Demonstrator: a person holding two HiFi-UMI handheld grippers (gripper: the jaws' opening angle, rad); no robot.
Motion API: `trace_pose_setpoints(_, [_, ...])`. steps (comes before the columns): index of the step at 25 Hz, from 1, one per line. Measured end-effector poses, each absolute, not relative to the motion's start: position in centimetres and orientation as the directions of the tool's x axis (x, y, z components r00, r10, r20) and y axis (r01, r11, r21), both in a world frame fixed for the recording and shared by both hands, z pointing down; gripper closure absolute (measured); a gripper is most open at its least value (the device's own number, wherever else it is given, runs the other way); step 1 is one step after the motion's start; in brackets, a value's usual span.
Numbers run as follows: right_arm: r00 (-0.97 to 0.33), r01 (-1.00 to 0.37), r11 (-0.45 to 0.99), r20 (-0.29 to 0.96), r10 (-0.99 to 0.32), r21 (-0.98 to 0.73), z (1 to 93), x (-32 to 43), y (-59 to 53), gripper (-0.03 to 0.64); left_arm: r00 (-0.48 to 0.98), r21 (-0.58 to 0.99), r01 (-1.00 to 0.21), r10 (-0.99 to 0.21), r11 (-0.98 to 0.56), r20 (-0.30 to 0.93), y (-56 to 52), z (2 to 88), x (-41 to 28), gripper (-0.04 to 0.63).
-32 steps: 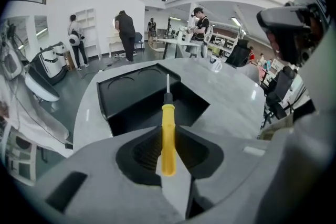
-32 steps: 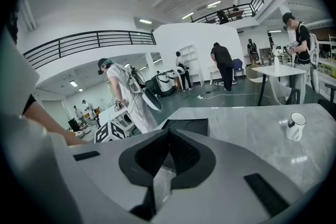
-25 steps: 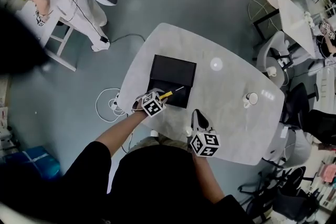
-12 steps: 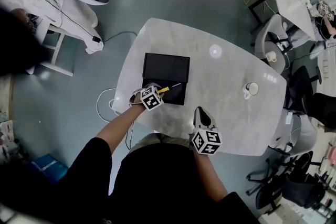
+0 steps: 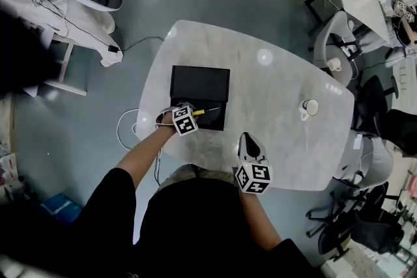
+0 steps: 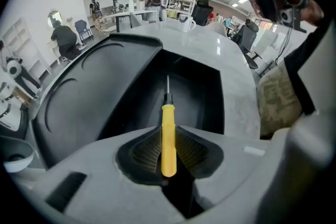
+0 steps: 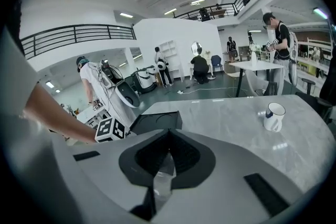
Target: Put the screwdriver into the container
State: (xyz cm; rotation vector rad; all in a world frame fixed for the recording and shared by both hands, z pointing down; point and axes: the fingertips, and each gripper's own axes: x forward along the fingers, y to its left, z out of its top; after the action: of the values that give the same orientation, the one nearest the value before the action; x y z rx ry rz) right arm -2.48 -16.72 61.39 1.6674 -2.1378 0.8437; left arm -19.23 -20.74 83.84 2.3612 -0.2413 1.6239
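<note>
One second has changed little: the left gripper (image 6: 168, 132) still hangs over the near compartment of the black rectangular plastic container (image 5: 199, 83) on the pale grey stone-look table (image 5: 280, 101). Its fingers, only narrowly parted, clamp the handle of the slim yellow-handled screwdriver (image 6: 168, 139), and the metal tip points over that compartment. The right gripper (image 5: 248, 141) is above the table's near edge, its fingers pressed together with nothing between them.
</note>
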Motion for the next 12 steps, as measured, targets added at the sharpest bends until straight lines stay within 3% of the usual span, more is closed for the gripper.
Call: trace_pose_setpoints(12, [-0.27, -0.956, 0.146, 0.561, -0.782, -0.256, 62.2, -1.7, -17.7, 0.604, 0.338, 0.087, -0.274, -0.011, -0.958, 0.941, -21.6, 85.5, -18.9, 0.508])
